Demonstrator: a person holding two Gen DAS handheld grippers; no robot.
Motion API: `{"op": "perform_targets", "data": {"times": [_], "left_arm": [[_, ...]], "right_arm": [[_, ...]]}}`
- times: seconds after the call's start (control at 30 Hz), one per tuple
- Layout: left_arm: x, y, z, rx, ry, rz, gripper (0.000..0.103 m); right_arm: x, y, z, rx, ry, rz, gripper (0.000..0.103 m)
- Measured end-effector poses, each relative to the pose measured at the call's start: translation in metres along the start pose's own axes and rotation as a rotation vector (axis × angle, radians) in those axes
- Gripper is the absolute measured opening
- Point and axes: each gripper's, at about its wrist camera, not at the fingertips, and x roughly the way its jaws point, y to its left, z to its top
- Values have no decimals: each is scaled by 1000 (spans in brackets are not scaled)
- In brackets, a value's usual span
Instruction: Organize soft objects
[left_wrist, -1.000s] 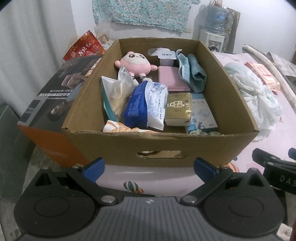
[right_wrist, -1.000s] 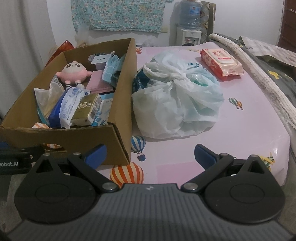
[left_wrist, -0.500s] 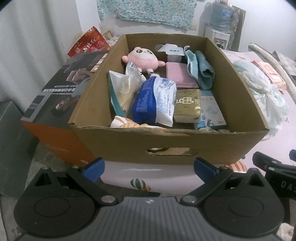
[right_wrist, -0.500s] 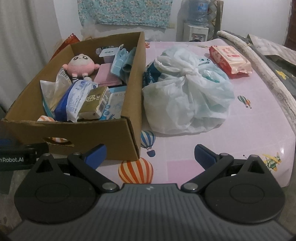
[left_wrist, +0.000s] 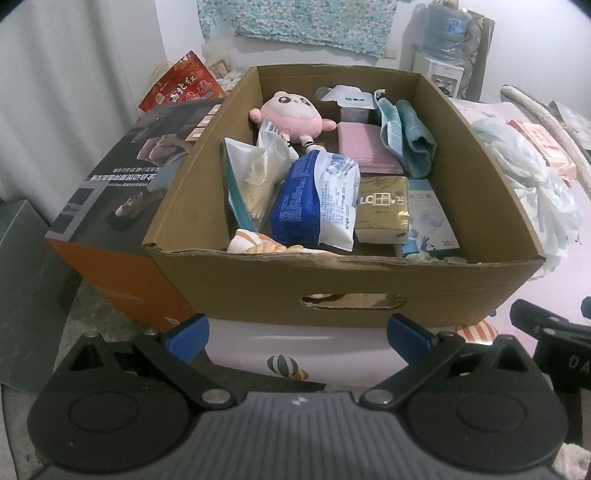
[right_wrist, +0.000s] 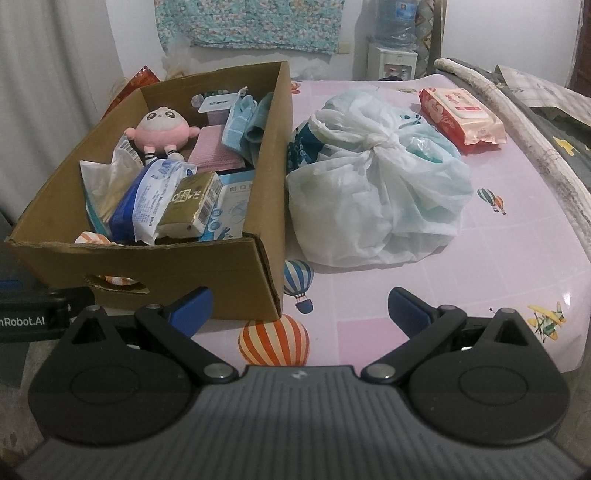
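Note:
A cardboard box stands on the pink table's left end. Inside lie a pink plush toy, a blue-white packet, a gold tissue pack, a pink cloth and a teal towel. Right of the box sits a knotted white plastic bag, with a red wet-wipe pack behind it. My left gripper is open in front of the box's near wall. My right gripper is open over the table's front edge, empty.
A dark printed carton with an orange side stands left of the box, a red snack bag behind it. A water dispenser stands at the back wall. A rolled mat and bedding line the table's right side.
Both grippers have risen and drawn a little closer, so the box and bag sit lower and larger in view. Nothing was picked up; both stayed open.

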Motion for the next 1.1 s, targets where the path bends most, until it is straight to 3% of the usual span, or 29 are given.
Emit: {"op": "perform_targets", "data": {"times": [0.73, 1.1], "left_arm": [[0, -5, 0, 28, 7, -23, 103], [1, -16, -1, 96, 10, -56, 103]], "right_arm": [[-2, -4, 2, 7, -16, -16, 102], [-4, -9, 2, 23, -19, -29, 102]]}}
